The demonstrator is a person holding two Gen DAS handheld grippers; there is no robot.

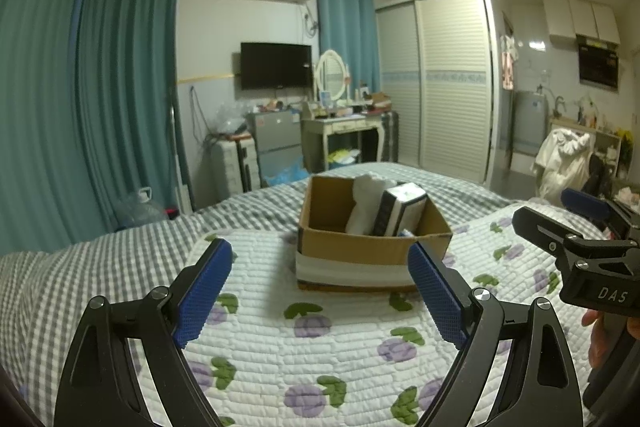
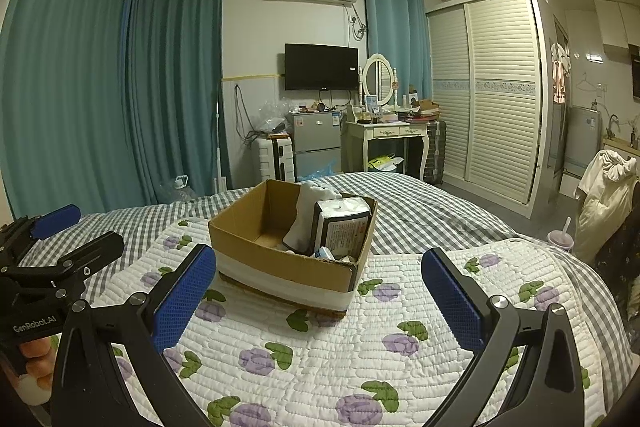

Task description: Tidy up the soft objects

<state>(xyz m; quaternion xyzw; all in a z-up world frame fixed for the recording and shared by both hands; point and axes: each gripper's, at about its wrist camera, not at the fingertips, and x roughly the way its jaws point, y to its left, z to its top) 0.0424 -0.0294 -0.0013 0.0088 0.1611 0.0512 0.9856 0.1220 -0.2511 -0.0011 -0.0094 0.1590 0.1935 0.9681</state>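
Note:
A brown cardboard box [image 1: 360,253] [image 2: 256,247] stands on the quilted bed. Inside it a white soft cloth [image 1: 366,203] [image 2: 308,217] leans upright beside a wrapped tissue pack [image 1: 400,211] [image 2: 344,227]; a small bluish packet [image 2: 326,253] lies at the box's near side. My left gripper [image 1: 320,283] is open and empty, just in front of the box. My right gripper [image 2: 320,295] is open and empty, also in front of the box. Each gripper shows in the other's view, the right one [image 1: 560,223] at the right edge and the left one [image 2: 76,235] at the left edge.
A white quilt with purple flowers [image 1: 304,359] [image 2: 320,355] covers a grey checked sheet [image 1: 60,275]. Beyond the bed are teal curtains [image 2: 100,87], a small fridge [image 2: 316,139], a vanity table [image 2: 384,135], a wardrobe [image 2: 488,87] and a cup with a straw [image 2: 560,239].

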